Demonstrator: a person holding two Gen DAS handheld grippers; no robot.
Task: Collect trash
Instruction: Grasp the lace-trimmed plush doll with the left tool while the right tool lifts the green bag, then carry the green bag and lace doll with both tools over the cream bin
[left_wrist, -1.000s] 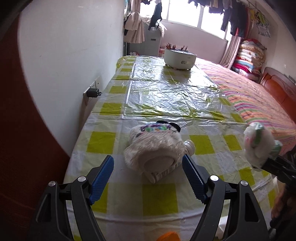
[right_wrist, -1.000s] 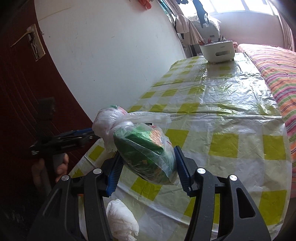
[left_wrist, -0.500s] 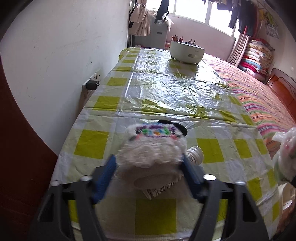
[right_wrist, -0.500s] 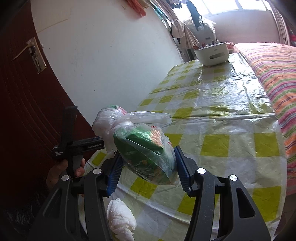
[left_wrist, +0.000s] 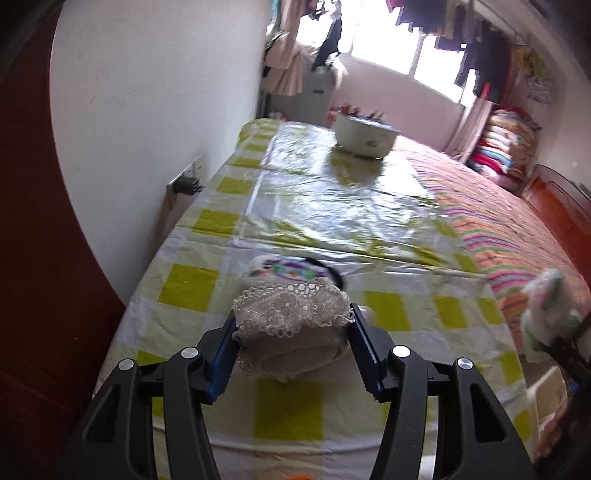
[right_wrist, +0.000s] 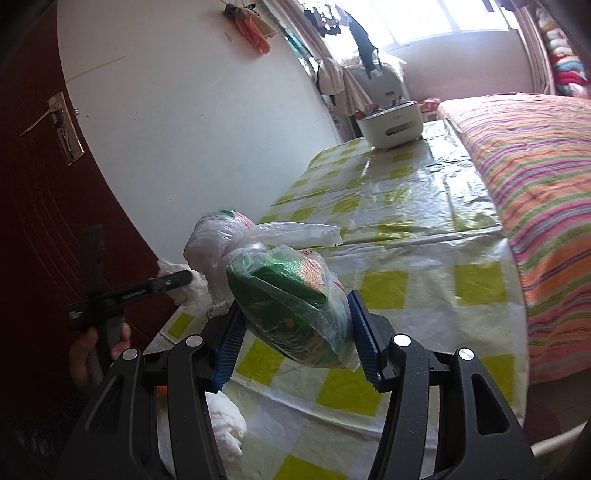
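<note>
**Both tongs loaded with trash over the checked table**

In the left wrist view, the left tongs (left_wrist: 293, 345) sit low in the centre of the frame, their blue pads pressed against both sides of a white lacy bundle (left_wrist: 291, 314), which they grip. A strip with coloured print shows just above it. The bundle is over the near end of a table (left_wrist: 388, 306) covered in a yellow and white checked plastic sheet. A white pot (left_wrist: 364, 136) stands far off in the upper middle, at the table's far end. At the right edge a striped bedspread (left_wrist: 517, 236) runs alongside the table.

In the right wrist view, the right tongs (right_wrist: 293, 332) are clamped on a clear plastic bag (right_wrist: 291, 306) holding green packaging, in the lower centre of the frame, held above the table's near corner. A white crumpled wad (right_wrist: 225, 424) shows below, at the lower left. At the left edge, a hand (right_wrist: 83, 354) holds the other tool's handle in front of a dark red door (right_wrist: 40, 184).
</note>
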